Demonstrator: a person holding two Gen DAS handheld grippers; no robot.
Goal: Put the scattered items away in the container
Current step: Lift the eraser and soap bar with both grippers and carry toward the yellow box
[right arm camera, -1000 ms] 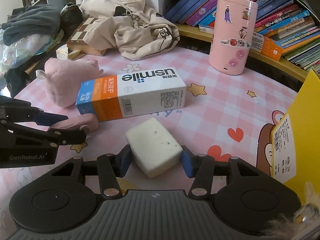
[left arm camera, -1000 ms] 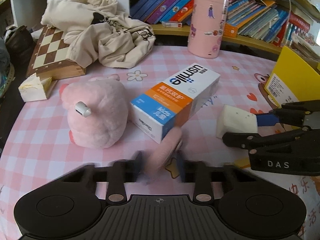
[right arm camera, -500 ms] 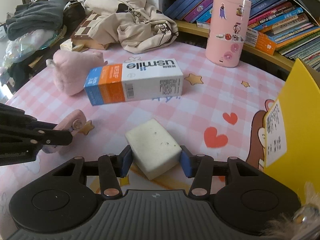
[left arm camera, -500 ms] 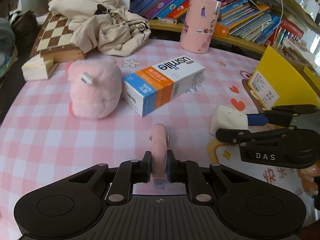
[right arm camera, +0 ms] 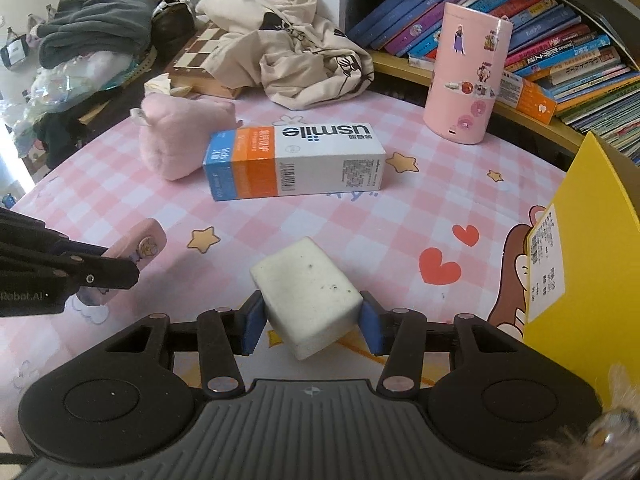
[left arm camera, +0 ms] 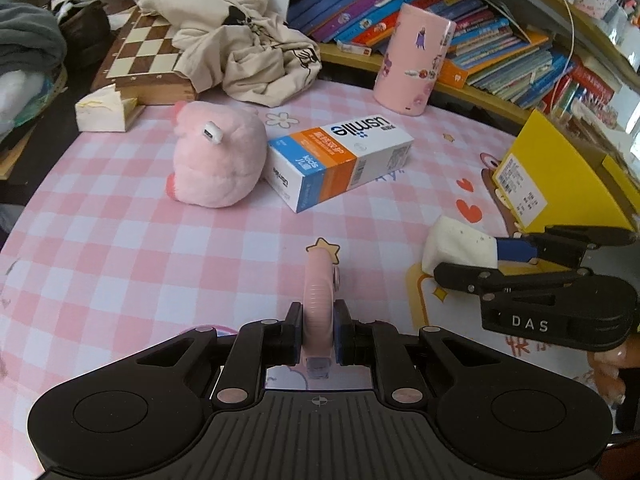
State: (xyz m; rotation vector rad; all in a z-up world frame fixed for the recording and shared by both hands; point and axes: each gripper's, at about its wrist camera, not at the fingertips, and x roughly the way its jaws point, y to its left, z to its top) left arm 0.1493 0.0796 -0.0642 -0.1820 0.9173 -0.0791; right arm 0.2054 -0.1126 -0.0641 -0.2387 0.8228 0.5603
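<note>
My left tongs are clamped edge-on around a slim pink case, a flat rounded thing with a ribbed rim and a small star emblem on its face; it stands upright between the blue pads, lifted off the counter. My right tongs grip a white foam block, squarish, matte and speckled with a few dark flecks, squeezed at its two sides and tilted with one corner pointing down toward me. The counter wears a glossy pink-and-white check cloth printed with stars and hearts. Just to the right of the block stands the yellow container, a smooth cardboard-like box with a white barcode label on its near wall. Farther out lies a long toothbrush carton, white, orange and blue, flat on its side, touching a fuzzy pink plush toy on its left. Beyond them stand a tall pink stickered cylinder, a crumpled beige garment over a wooden chessboard, and a shelf of books.
</note>
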